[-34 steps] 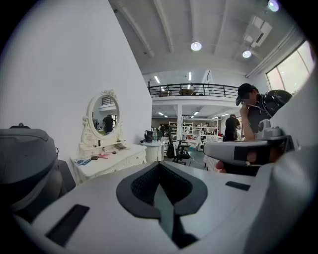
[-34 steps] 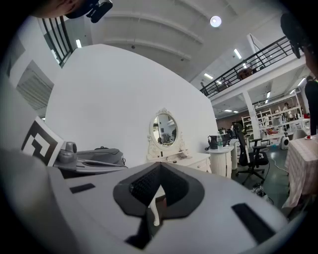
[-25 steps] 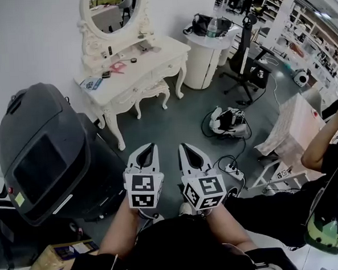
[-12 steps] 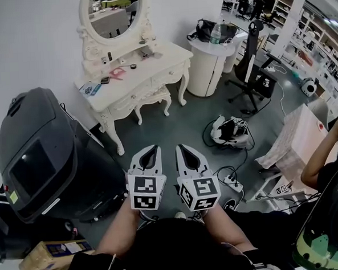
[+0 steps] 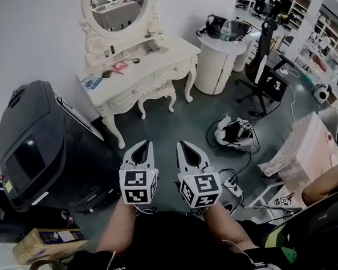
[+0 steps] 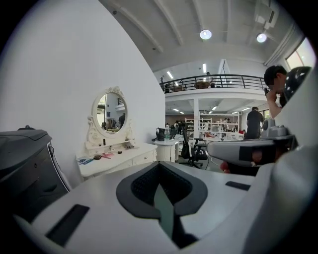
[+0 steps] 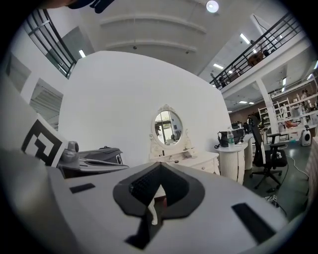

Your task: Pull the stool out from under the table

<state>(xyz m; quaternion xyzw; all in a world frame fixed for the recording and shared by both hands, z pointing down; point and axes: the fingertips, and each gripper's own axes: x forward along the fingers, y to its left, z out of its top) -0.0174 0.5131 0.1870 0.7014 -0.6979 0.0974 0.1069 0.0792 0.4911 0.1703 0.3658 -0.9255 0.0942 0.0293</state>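
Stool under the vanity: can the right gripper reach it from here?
Probably not yet: the right gripper, shut, sits well short of the stool tucked under the vanity, though the floor between looks free to cross.

Well ahead of the fingertips (image 5: 145, 145), the grey floor (image 5: 179, 122) carries a white dressing table (image 5: 169, 53); small items (image 5: 117, 67) lie on its top, a stool (image 5: 155, 93) tucked beneath
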